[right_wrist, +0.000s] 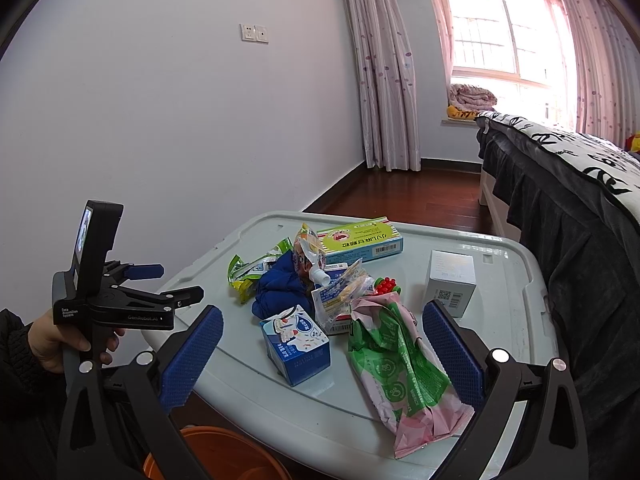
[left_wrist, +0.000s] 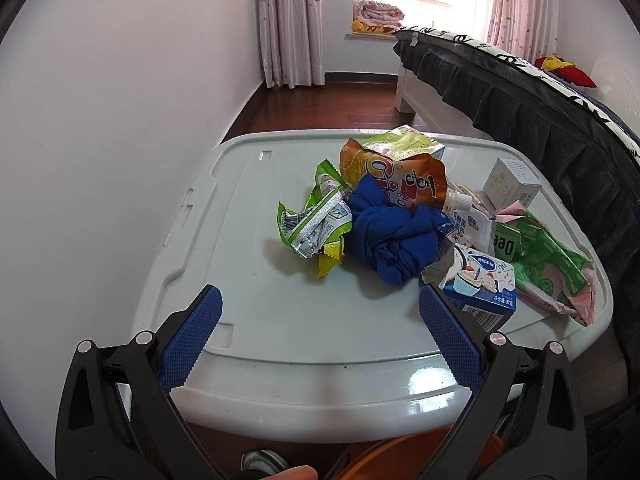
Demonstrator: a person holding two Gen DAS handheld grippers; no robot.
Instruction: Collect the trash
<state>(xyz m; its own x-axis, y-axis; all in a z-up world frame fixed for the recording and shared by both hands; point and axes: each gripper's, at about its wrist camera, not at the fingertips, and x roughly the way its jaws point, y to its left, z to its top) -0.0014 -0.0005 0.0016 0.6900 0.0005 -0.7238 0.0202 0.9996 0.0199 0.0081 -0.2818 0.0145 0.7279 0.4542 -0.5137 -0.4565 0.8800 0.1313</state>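
on the white lid [left_wrist: 248,320], wrappers [left_wrist: 316,216] and cartons [right_wrist: 296,346] lie heaped; both grippers' jaws wide.

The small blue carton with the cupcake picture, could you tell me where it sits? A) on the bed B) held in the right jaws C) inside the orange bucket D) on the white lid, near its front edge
D: the blue carton rests on the white lid, with both grippers open and empty.

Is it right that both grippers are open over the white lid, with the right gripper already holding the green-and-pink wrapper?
Not quite. The right gripper holds nothing: in the right wrist view the green-and-pink wrapper lies flat on the white lid. Both it and the left gripper are open.
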